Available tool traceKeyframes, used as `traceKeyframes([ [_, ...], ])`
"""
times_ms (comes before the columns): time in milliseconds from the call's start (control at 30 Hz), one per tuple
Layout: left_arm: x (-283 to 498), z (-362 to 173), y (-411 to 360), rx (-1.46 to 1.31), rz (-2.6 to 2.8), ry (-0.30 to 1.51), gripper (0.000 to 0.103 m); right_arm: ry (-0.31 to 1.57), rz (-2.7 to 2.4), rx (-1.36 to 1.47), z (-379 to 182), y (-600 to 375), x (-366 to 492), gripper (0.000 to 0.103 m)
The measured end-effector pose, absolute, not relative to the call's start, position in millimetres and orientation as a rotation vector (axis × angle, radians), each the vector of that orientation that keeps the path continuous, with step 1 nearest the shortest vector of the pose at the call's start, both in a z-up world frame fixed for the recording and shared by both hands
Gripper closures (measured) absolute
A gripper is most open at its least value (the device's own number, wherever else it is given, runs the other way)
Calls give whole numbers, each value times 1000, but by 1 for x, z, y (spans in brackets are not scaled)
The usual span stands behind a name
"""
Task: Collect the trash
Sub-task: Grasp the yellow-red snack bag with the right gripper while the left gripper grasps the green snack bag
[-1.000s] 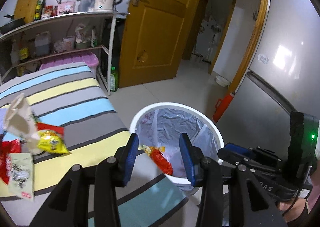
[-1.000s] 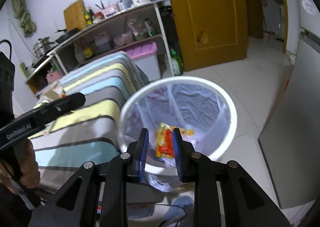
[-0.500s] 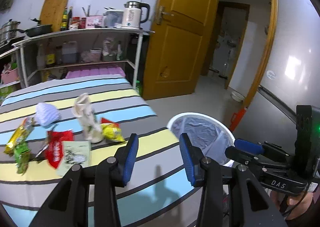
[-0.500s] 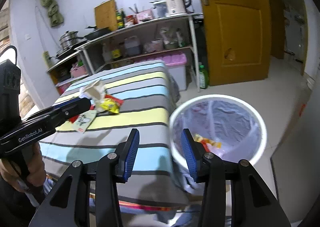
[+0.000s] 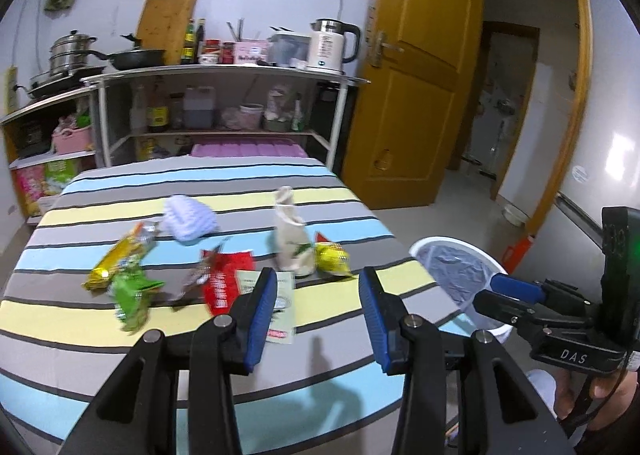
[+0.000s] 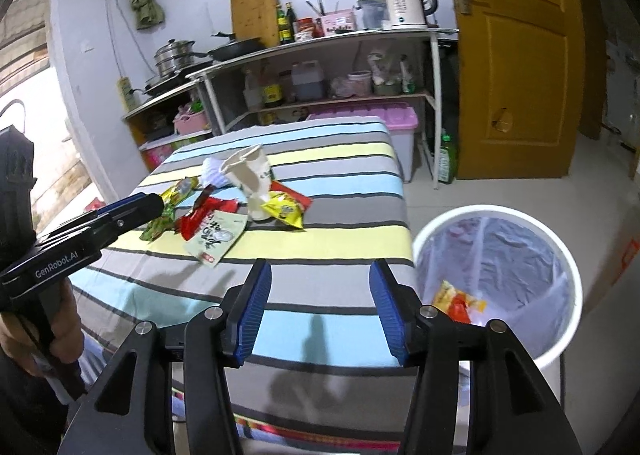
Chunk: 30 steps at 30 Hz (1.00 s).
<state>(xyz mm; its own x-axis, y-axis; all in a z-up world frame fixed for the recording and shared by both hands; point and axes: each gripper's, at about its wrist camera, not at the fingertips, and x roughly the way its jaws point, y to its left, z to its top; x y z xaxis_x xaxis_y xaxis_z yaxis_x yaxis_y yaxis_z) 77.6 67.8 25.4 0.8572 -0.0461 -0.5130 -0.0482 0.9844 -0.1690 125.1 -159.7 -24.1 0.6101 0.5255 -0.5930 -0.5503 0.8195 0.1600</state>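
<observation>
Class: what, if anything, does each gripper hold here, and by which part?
Nothing. The left gripper and right gripper are both open and empty.

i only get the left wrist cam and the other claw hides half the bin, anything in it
Observer: Yes, one orange and red wrapper lies at the bottom of the white bin.
Operator: is the right claw carrying something
Observer: No, the right claw is open, with nothing between its fingers.
Operator: anything on the floor past the table's far corner
Observer: A green bottle stands on the floor beside the shelf, next to the door.
</observation>
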Motion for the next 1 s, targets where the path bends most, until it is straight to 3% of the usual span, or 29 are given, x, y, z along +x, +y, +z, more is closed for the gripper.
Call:
traceKeyframes([
  [367, 69, 16, 119, -211, 122, 543, 59, 691, 671, -36, -26, -130, 141, 51],
  [1000, 82, -13, 189, -308, 247, 576, 43, 752, 695, -43, -42, -74, 192, 50],
])
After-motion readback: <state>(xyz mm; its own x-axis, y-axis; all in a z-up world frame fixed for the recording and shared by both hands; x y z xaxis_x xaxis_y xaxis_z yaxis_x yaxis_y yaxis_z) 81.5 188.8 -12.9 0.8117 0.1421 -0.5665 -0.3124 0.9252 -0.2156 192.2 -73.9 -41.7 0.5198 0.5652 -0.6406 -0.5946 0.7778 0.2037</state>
